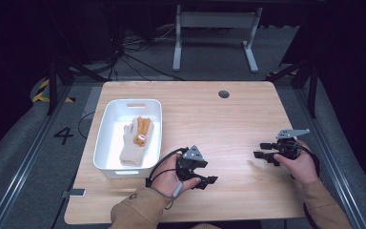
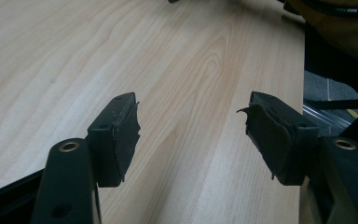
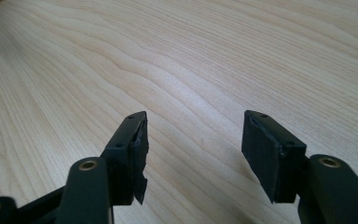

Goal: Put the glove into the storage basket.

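Cream knitted glove lies in white plastic bin; left gripper, jaws apart and empty, should approach from above, right gripper likewise apart.

The high view looks forward and down over the whole tabletop; both gripper views skim the same wood closely, between their fingers.

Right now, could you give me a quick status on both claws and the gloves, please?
Left claw open, empty, low over the table. Right claw open, empty. Gloves lying in the white bin. Nothing in the way.
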